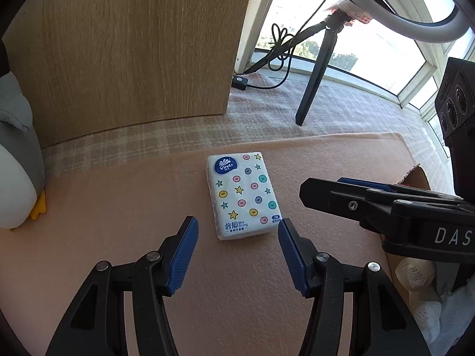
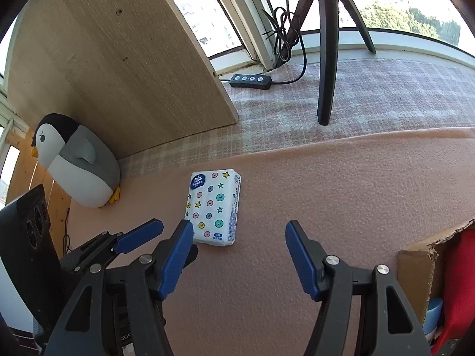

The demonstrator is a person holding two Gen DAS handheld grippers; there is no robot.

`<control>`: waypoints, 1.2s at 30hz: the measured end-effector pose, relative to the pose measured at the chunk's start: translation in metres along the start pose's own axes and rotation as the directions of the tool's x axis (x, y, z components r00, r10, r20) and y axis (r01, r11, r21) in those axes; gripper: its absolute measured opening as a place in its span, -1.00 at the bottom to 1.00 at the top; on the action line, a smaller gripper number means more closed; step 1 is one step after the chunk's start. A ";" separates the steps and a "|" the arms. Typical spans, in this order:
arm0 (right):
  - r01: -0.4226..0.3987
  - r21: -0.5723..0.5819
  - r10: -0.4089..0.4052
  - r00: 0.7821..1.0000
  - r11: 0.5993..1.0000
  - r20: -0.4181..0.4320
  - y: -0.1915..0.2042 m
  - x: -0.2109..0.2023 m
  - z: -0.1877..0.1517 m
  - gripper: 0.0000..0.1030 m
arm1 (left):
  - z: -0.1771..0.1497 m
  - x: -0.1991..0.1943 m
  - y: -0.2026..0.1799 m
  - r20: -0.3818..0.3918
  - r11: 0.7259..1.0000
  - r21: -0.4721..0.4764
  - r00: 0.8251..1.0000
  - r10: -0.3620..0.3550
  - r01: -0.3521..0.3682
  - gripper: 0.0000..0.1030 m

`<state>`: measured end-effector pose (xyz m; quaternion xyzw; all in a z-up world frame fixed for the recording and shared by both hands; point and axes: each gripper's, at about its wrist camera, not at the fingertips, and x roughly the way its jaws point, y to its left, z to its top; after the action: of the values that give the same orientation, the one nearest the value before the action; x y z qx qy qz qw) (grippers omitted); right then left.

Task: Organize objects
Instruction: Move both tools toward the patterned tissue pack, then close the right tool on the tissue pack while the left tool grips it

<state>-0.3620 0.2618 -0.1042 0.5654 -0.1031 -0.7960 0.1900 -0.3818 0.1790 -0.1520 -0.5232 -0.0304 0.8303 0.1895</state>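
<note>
Vinda tissue pack (image 1: 243, 195) lies flat on the pink felt mat (image 1: 118, 222) covering the tabletop, w/ logo end pointing away toward the wooden panel (image 1: 133, 53). Left tool (image 1: 237, 231) hovers just short of the pack's near end, jaws apart, nothing btwn them, pads not touching the pack. Right tool (image 2: 237, 234) also has jaws apart and empty; pack sits ahead and to its left, near its left blue finger (image 2: 175, 258). In the left wrist view the right tool reaches in from the right edge. Plush penguin (image 2: 80, 166) stands at the mat's left side by the panel. Cardboard box (image 2: 415, 273) at right edge, red item (image 2: 457, 281) inside. Tripod leg (image 2: 328, 59) and cable remote (image 2: 251, 81) on the checked cloth (image 2: 386, 95) beyond.
</note>
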 end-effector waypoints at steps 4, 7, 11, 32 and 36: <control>-0.005 0.004 0.005 1.000 1.000 -0.017 0.000 0.013 0.006 0.18 | 0.003 0.009 0.003 -0.008 1.000 -0.011 1.000 -0.003 0.002 0.15; -0.006 -0.009 0.006 1.000 1.000 -0.025 0.003 0.020 0.008 0.18 | 0.005 0.016 0.005 -0.014 1.000 -0.019 1.000 -0.017 0.016 0.15; -0.015 -0.010 0.014 0.999 1.000 -0.039 0.005 0.028 0.011 0.11 | 0.007 0.023 0.007 -0.017 0.999 -0.033 0.999 -0.035 0.034 0.10; -0.047 -0.021 0.045 0.995 0.999 -0.092 0.016 0.045 0.001 -0.44 | 0.003 0.025 -0.005 -0.027 0.996 -0.024 0.996 -0.082 0.082 -0.18; -0.051 -0.028 0.048 0.996 0.998 -0.080 0.017 0.032 -0.009 -0.44 | -0.004 0.010 -0.016 -0.017 0.997 -0.003 0.997 -0.076 0.076 -0.18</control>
<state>-0.3595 0.2338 -0.1286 0.5909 -0.0974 -0.7694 0.2222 -0.3774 0.1965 -0.1586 -0.5289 -0.0499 0.8179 0.2207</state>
